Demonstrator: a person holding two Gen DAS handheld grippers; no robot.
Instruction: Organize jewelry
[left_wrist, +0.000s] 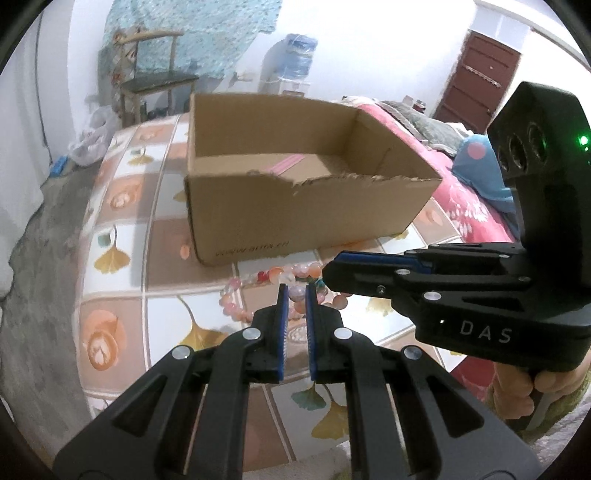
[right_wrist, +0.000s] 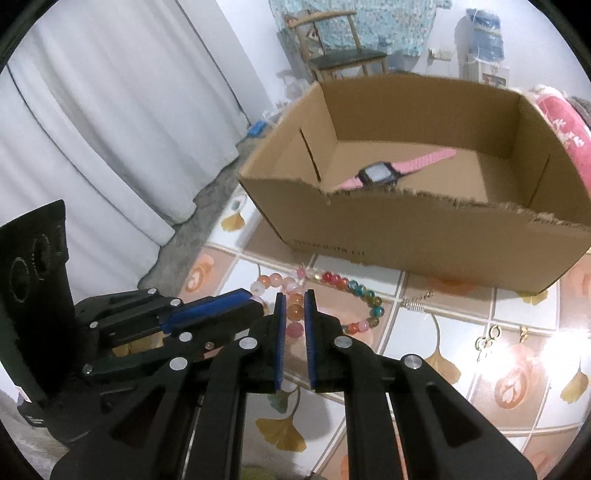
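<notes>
A bracelet of pink, orange and multicoloured beads (left_wrist: 236, 312) (right_wrist: 371, 301) spreads over the tablecloth in front of an open cardboard box (left_wrist: 306, 214) (right_wrist: 424, 236). My left gripper (left_wrist: 296, 290) is shut on a bead of the bracelet. My right gripper (right_wrist: 294, 297) is shut on beads of the same strand. The two tips almost meet: the right gripper (left_wrist: 327, 273) reaches in from the right, the left gripper (right_wrist: 258, 301) from the left. A pink watch (right_wrist: 380, 173) lies inside the box.
A tablecloth with ginkgo leaves (left_wrist: 110, 258) covers the table. A silver clasp with chain (right_wrist: 417, 302) and small gold hooks (right_wrist: 487, 341) lie to the right of the bracelet. A red blanket (left_wrist: 461, 206) is at the right, a chair (left_wrist: 159, 81) and white curtain (right_wrist: 92, 129) behind.
</notes>
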